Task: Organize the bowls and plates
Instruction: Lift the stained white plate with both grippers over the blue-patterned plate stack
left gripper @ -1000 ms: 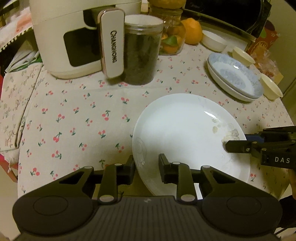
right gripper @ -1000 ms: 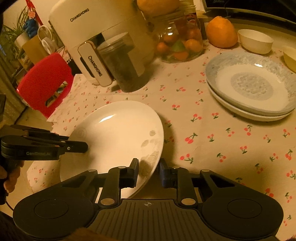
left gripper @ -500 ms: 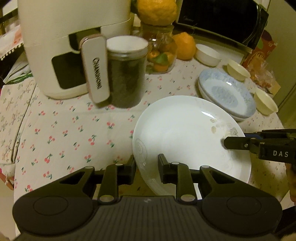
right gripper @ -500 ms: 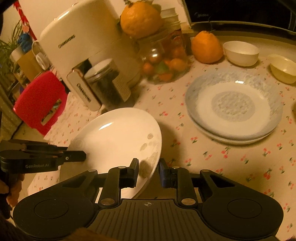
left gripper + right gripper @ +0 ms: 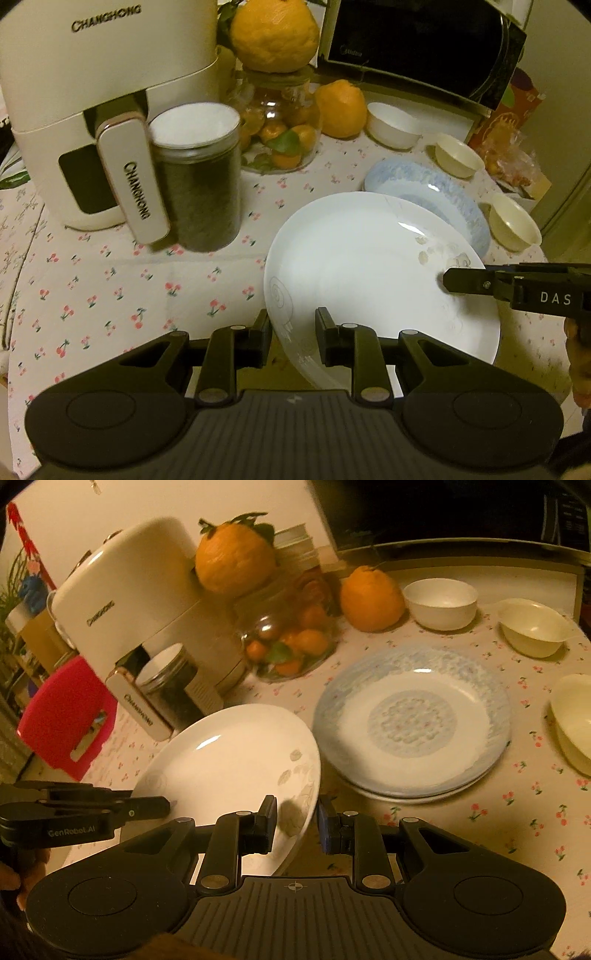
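Round white ceramic plate (image 5: 369,266) — held clear of the cherry-print cloth-covered counter (image 5: 110,288), left of the stacked pale-blue patterned plates (image 5: 413,720). Left gripper (image 5: 291,332): fingers clamped on the plate's near-left rim. Right gripper (image 5: 297,821): fingers clamped on the opposite rim. Far right — one white bowl (image 5: 439,602), two cream bowls (image 5: 532,627). Far left: cream air fryer (image 5: 92,110), dark-filled clear jar (image 5: 199,177).
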Demonstrator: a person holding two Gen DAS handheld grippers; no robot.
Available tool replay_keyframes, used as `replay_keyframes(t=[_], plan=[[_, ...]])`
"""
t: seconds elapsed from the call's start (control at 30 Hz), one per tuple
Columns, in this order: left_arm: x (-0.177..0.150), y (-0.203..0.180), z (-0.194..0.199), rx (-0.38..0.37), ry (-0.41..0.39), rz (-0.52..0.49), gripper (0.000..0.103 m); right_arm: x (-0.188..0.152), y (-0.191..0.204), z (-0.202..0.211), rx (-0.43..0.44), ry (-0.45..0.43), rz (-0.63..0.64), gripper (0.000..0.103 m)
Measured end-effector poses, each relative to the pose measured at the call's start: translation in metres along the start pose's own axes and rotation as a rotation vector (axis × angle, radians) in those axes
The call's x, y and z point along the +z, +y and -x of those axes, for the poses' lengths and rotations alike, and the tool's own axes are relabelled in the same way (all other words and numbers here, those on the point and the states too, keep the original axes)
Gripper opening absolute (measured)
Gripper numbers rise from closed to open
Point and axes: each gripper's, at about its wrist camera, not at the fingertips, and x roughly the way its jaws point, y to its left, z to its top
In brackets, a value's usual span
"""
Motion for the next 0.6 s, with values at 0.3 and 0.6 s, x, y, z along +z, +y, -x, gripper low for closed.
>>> replay_keyframes(t=[0.3, 0.6], plan=[[0.017, -0.026, -0.013, -0.017, -0.021, 0.021, 0.023, 0.017, -0.027, 0.017, -0.024, -0.048, -0.050, 0.023], [0.031, -0.052, -0.029, -0.046, -0.028, 0.039, 0.022, 0.030, -0.061, 0.029, -0.042, -0.095, -0.130, 0.023]])
